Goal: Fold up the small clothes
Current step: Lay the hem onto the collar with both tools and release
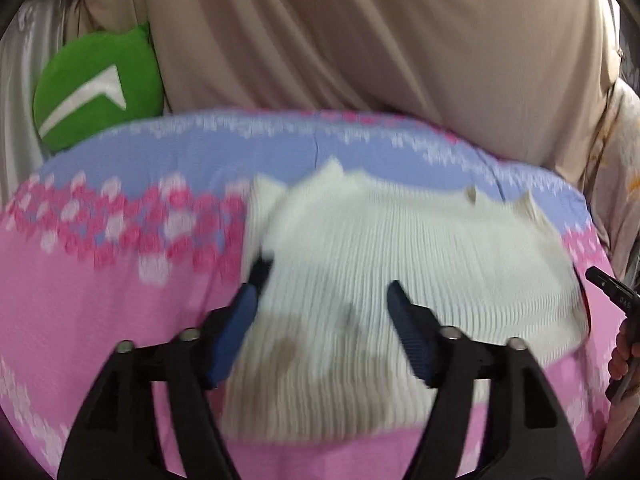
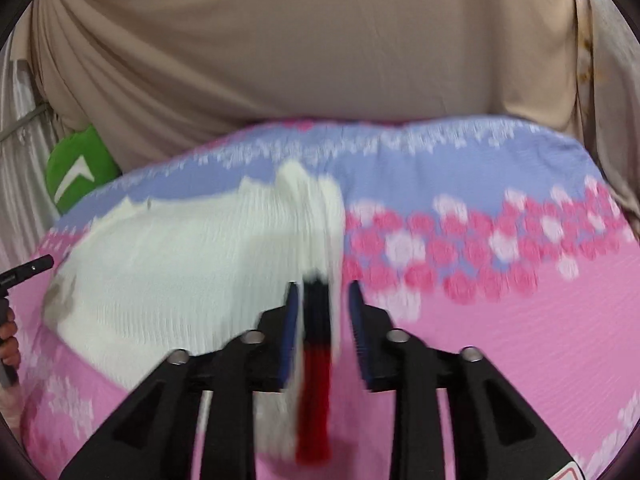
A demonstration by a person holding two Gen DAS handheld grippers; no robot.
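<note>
Left wrist view looks down on a white ribbed garment (image 1: 384,272) spread on a pink floral sheet (image 1: 100,304) that has a lavender band along its far edge. No container shows in either view; the garment lies straight on the sheet. The left gripper (image 1: 324,292) stands with its 2 blue-padded fingers (image 1: 412,336) wide apart over the near part of the cloth, the left pad at the garment's 9 o'clock edge, where a dark trim (image 1: 262,270) peeks out. Whether the pads touch the cloth is lost in motion blur. Faint brownish marks show on the fabric between the fingers. At 3 o'clock the black tip of the other tool (image 1: 612,288) pokes in.

Right wrist view shows the right gripper (image 2: 324,300) with a narrow gap between its fingers, and a raised fold of the garment (image 2: 192,264) with a black and red striped hem (image 2: 316,360) runs through that gap. The pads look just off the fold on each side, so I cannot tell whether they pinch it. The rest of the garment spreads flat toward 9 o'clock.

Beyond the sheet, at 12 o'clock, hangs a beige draped cloth (image 2: 320,48), and a green cushion (image 1: 100,88) with a white chevron sits at 10 o'clock.
</note>
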